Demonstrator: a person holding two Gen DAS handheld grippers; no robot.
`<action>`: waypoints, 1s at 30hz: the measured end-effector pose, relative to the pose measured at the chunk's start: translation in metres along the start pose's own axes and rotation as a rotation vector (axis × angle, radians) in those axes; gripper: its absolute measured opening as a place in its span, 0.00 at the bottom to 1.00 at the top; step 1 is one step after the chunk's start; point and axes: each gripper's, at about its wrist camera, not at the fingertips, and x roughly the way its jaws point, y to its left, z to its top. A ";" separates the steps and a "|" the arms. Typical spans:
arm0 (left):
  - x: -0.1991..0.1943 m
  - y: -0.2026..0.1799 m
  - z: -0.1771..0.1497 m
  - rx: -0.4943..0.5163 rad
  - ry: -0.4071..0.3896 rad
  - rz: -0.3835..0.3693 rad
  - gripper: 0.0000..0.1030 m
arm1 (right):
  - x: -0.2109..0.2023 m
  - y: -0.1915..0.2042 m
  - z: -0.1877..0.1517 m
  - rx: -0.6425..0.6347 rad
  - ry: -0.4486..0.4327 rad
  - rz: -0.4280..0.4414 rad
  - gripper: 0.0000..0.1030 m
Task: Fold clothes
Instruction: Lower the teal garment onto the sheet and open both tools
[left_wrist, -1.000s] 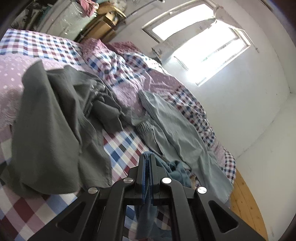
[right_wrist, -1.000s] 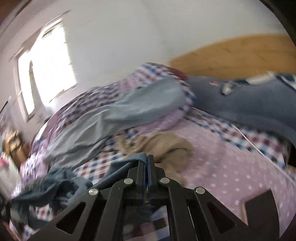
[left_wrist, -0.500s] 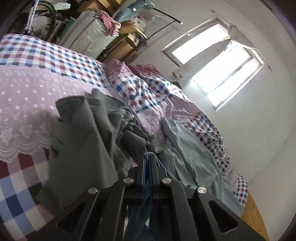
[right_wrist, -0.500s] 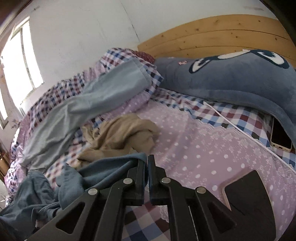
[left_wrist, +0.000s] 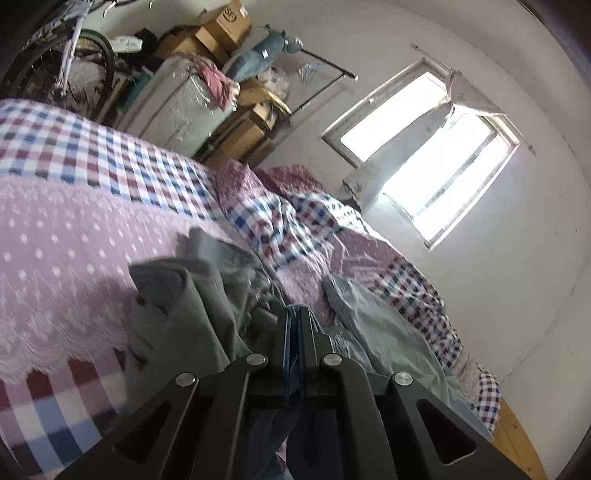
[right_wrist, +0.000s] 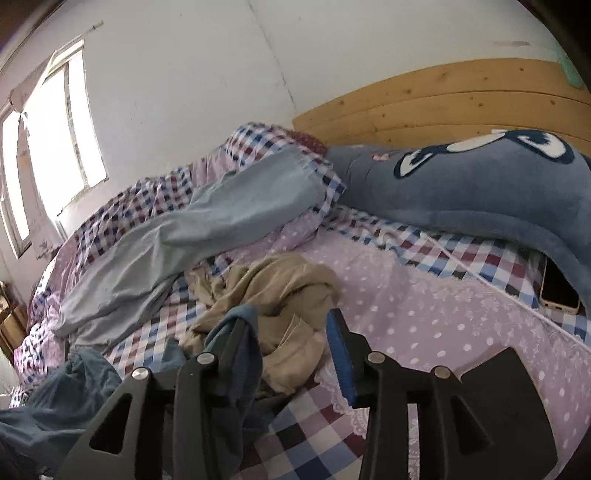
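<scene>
The left gripper (left_wrist: 294, 317) has its black fingers pressed together on a fold of the dark blue cloth garment (left_wrist: 295, 373), which hangs down between them and drops out of view below. Over on the other side, the right gripper (right_wrist: 291, 325) stands spread wide, jaws well apart, blue pad showing on the inner face of one finger (right_wrist: 341, 354). The same dark blue garment (right_wrist: 236, 354) is draped over the other finger and trails down toward a bunched heap at the frame's lower edge, so it is resting on that finger, not pinched.

Take the checked and pink dotted bedspread (right_wrist: 443, 325) as the landmark. On it, just beyond the right gripper, lies a crumpled beige garment (right_wrist: 280, 291). Past that, a long pale blue pair of trousers (right_wrist: 207, 236) stretches across the rumpled quilt. At the head of the bedspread sits a big blue plush pillow (right_wrist: 480, 199) against the wooden headboard (right_wrist: 443, 103), with a phone (right_wrist: 557, 291) tucked beside the pillow. From the left wrist view, a grey crumpled garment (left_wrist: 192, 306) lies on the bedspread right beside the left gripper.
</scene>
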 end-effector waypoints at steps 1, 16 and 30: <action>-0.002 0.002 0.004 -0.004 -0.012 0.005 0.02 | 0.003 0.000 -0.001 0.001 0.015 0.000 0.42; 0.027 0.045 0.006 -0.073 0.156 0.216 0.27 | 0.055 -0.020 -0.033 0.052 0.394 0.098 0.52; -0.016 0.013 0.008 0.050 -0.020 0.246 0.69 | -0.003 0.006 -0.018 0.025 0.199 0.247 0.52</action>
